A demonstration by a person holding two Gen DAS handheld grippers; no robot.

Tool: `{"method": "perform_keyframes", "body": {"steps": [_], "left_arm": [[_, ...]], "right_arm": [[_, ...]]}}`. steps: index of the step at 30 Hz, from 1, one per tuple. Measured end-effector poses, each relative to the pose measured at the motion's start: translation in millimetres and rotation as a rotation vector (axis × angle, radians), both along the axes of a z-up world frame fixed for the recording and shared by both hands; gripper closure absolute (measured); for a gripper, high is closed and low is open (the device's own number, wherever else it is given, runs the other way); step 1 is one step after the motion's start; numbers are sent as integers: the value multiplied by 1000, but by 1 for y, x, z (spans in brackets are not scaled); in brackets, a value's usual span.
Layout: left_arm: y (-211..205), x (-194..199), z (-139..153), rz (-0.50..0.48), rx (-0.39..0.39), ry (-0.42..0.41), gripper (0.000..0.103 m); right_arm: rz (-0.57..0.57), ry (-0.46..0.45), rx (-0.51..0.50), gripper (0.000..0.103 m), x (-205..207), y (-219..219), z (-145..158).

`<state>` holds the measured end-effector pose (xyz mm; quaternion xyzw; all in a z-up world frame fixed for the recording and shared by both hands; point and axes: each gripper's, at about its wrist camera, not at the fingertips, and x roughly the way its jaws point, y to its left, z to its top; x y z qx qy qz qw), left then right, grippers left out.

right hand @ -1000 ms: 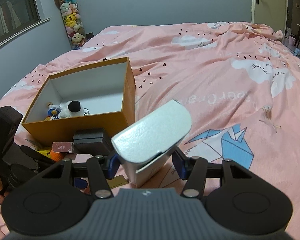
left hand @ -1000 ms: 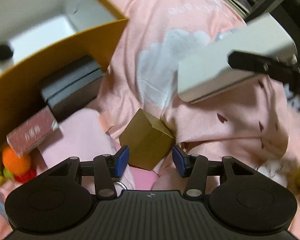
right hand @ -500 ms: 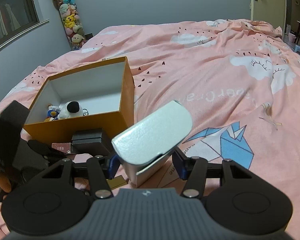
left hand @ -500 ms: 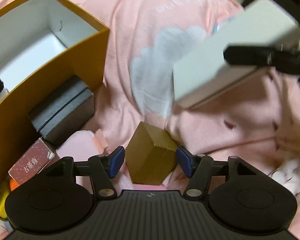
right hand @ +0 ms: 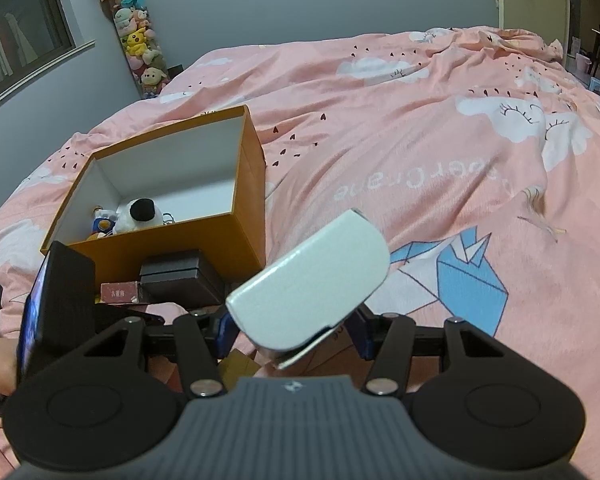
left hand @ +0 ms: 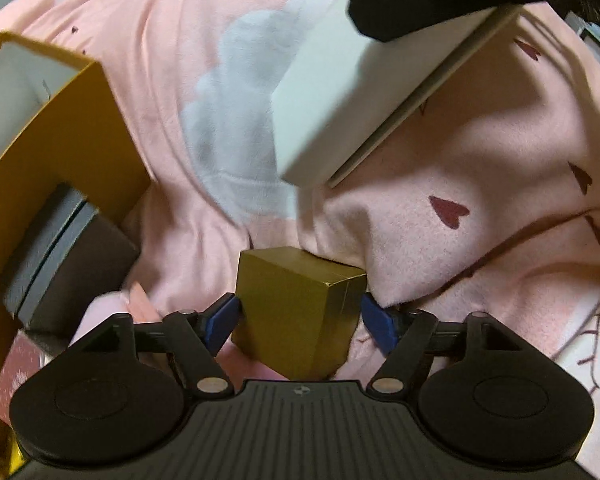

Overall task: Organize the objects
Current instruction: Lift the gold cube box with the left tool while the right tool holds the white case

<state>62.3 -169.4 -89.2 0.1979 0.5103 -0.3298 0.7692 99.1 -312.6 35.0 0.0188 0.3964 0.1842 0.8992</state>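
A small gold box lies on the pink bedspread, and it also peeks out under my right gripper as a gold box corner. My left gripper points steeply down over it. Its jaws are opening, with the gold box between the blue pads, which stand close beside its sides. My right gripper is shut on a white box and holds it tilted above the bed. From the left wrist view that white box hangs above, with a black finger across it.
An open orange box with a plush toy inside stands to the left. Against its near wall lie a dark grey box and a small red-pink box. The bedspread stretches away to the right.
My left gripper has come down and forward over the gold box and its jaws have widened, so the box now sits between the pads. The right gripper holds the white box still.
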Motion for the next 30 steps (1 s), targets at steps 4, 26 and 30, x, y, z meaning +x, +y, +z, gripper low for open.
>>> {"method": "perform_keyframes", "body": {"steps": [4,26,30], "left_arm": [[-6,1,-4,13,9,-36,17],[51,12,20,279,2,-153,23],[73,13,32,331,-105,-107,25]], "right_arm": [[-8,8,5,46,2,0,-3],[-12,10,19,46,1,1,-8],[-8,2,20,46,0,2,-5]]}}
